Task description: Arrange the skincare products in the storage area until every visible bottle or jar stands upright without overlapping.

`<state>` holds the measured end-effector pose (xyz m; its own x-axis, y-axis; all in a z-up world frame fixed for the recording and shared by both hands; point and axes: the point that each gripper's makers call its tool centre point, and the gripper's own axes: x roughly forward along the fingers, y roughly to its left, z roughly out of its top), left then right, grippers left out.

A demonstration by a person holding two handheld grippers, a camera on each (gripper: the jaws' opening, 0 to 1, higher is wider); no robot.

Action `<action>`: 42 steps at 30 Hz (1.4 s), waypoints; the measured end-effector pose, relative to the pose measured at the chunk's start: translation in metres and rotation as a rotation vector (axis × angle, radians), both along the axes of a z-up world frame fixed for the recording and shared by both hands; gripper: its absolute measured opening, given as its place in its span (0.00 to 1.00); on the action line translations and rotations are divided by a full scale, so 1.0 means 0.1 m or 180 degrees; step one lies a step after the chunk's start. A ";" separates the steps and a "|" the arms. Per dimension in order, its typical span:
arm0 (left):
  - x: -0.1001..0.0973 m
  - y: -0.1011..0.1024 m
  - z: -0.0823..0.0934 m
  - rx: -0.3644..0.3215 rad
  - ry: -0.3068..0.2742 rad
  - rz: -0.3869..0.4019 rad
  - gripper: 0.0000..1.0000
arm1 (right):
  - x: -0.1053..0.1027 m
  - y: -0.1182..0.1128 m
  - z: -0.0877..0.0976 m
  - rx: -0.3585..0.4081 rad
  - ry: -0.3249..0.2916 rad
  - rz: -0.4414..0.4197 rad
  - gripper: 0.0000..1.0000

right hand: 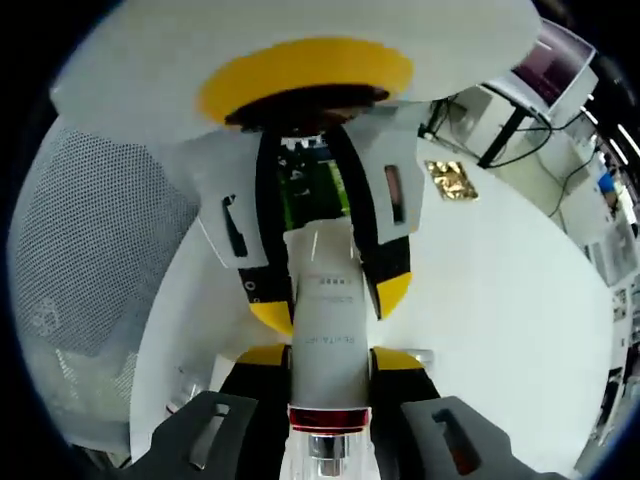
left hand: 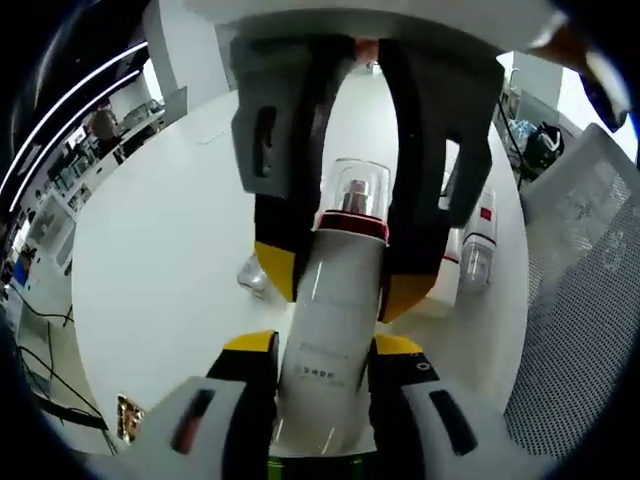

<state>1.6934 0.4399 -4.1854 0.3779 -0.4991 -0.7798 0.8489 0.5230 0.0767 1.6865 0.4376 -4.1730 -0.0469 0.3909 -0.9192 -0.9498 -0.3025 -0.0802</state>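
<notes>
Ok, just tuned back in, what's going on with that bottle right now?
Both grippers have the same white bottle between them over the white table. The left gripper has its jaws around the lower body, and the right gripper meets it head-on, jaws closed near the red band under the clear cap. It looks like a handover or a regrip. Two more bottles stand on the table behind, next to a mesh chair.

White table point(left hand: 170, 270), capped bottle point(left hand: 478, 245), gold packet point(left hand: 129, 417)
</notes>
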 end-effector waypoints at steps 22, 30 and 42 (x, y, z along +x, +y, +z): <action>0.03 -0.08 -0.04 -0.0017 -0.0161 -0.0131 0.26 | 0.21 -0.37 0.04 0.0067 -0.0118 -0.0190 0.30; 0.01 -0.09 -0.05 -0.0056 -0.0131 -0.0192 0.26 | 0.36 -0.63 -0.12 0.0007 -0.0146 -0.0466 0.30; -0.01 -0.11 -0.05 -0.0182 -0.0178 -0.0235 0.26 | 0.36 -0.49 -0.24 0.0210 0.0026 -0.0558 0.31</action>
<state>1.6926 0.4290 -4.1906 0.3806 -0.5704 -0.7279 0.8806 0.4639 0.0969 1.7229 0.3889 -4.1965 0.0200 0.4531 -0.8912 -0.9882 -0.1266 -0.0866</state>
